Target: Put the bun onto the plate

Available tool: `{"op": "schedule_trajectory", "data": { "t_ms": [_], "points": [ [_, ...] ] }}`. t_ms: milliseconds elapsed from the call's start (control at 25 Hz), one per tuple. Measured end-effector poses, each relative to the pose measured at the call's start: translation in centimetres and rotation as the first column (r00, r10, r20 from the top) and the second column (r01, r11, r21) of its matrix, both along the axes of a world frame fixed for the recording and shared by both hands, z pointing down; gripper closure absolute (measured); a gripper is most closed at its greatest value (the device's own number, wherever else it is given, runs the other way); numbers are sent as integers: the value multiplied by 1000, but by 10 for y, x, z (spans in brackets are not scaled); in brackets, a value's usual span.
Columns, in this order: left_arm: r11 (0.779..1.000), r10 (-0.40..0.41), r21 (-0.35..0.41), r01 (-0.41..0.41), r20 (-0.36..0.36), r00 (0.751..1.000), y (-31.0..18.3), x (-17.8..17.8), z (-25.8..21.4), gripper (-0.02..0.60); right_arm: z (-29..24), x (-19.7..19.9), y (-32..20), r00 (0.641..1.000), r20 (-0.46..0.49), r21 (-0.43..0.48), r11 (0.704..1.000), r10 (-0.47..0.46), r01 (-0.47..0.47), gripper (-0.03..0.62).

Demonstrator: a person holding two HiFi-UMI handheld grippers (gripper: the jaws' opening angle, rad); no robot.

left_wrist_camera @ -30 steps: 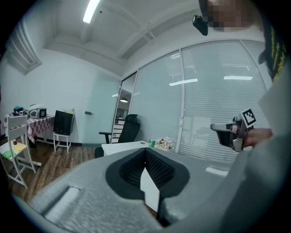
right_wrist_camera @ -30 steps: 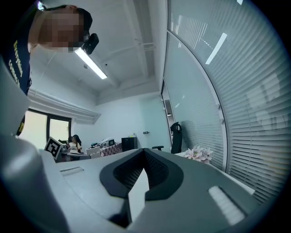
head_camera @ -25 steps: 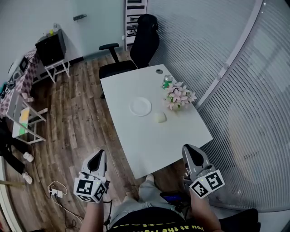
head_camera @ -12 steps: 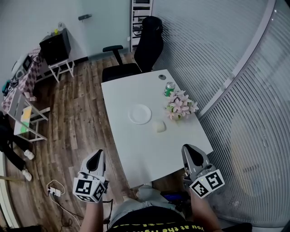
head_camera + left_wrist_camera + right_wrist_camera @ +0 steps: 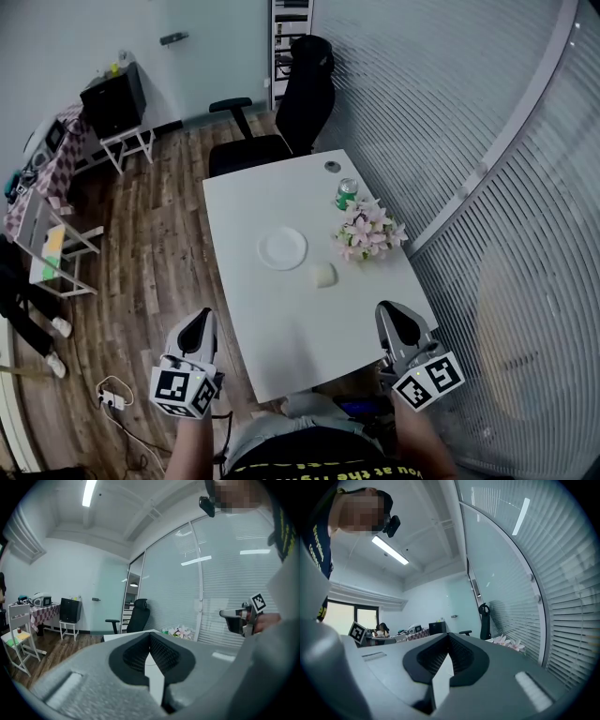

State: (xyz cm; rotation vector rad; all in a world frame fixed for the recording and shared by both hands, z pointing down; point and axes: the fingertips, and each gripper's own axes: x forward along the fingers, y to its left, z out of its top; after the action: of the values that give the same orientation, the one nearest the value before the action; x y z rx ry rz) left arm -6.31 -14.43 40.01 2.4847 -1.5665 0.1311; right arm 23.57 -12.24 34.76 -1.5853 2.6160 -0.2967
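At the lower left of the head view, your left gripper (image 5: pixel 201 321) hangs over the floor beside the table's near corner. Its jaws are pressed together with nothing between them. Let it wait there, since this step needs one hand only.

On the white table (image 5: pixel 309 328), the plate (image 5: pixel 282 249) sits just left of centre frame and is bare. The bun (image 5: pixel 323 275) lies on the tabletop just below and right of the plate. It is close to the rim but apart from it, as far as this small view lets you judge. Further right, the flowers (image 5: pixel 367 231) stand near the bun, with a green can (image 5: pixel 347 194) above them.

At the lower right, your right gripper (image 5: pixel 396 311) is likewise closed and empty, at about the table's near edge. It looks the handier one for the bun, so use it:

- Spread the jaws wide before you arrive.
- Come in low and level from the near edge, and keep left of the petals.
- Close gently on the bun's sides, as it looks soft and would probably squash.
- Lift only enough to clear the rim and carry the bun toward upper left.
- Set it down in the plate's middle before you open.
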Motion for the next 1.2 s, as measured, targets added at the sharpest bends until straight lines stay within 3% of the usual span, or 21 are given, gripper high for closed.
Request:
{"op": "schedule_trajectory", "data": {
  "t_ms": [680, 1200],
  "points": [
    [1000, -23, 2, 23, -7, 1000, -28, 32, 3, 578, 5, 23, -36, 998, -7, -6, 998, -57, 57, 586],
    [1000, -8, -22, 7, -14, 1000, -22, 23, 8, 578, 6, 6, -35, 998, -6, -23, 998, -56, 56, 586]
  ]
}}
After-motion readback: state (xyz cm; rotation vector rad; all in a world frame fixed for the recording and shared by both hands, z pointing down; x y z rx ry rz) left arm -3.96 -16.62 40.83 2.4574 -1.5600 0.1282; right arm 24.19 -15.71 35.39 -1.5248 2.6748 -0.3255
